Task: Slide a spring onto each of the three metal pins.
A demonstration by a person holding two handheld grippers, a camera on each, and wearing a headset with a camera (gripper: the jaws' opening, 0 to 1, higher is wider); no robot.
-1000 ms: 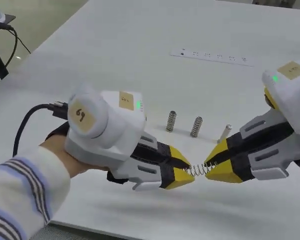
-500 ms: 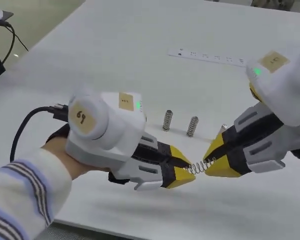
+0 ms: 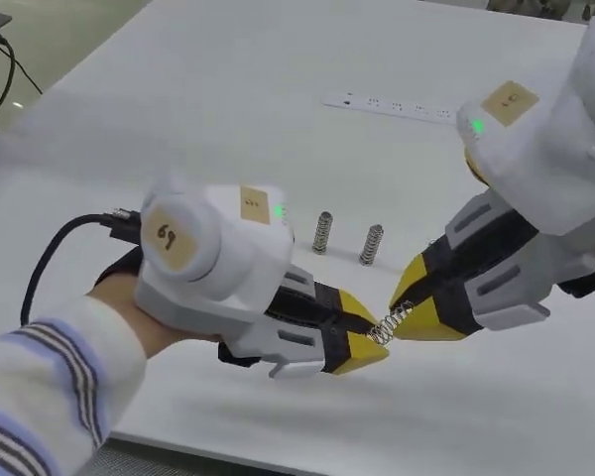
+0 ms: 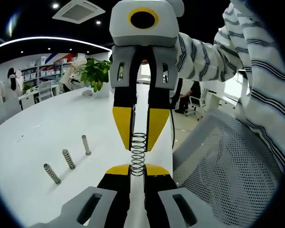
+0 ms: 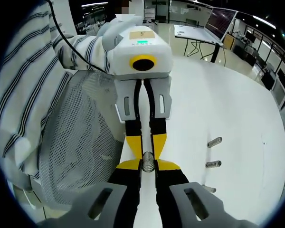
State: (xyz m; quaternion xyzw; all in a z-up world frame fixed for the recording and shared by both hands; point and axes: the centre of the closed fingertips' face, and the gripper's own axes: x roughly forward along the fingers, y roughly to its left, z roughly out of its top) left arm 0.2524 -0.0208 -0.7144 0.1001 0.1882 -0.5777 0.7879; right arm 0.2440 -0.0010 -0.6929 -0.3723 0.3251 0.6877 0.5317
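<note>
Small coiled steel spring (image 3: 389,325) is hanging above the white bench (image 3: 228,109), bridging both grippers. Left gripper (image 3: 377,340) jaws are clamping one end, right gripper (image 3: 398,317) jaws the other. Two spring-sleeved metal pins (image 3: 322,232) are standing nearby, beside a bare metal pin (image 4: 86,145).

The left gripper (image 3: 370,343) and right gripper (image 3: 401,318) met tip to tip over the near part of the table (image 3: 228,109), a spring (image 3: 389,325) spanning between them. Behind them stood two spring-covered pins (image 3: 323,232) side by side, with a bare pin (image 4: 86,145) at the row's end. A power strip (image 3: 392,107) lay farther back.
</note>
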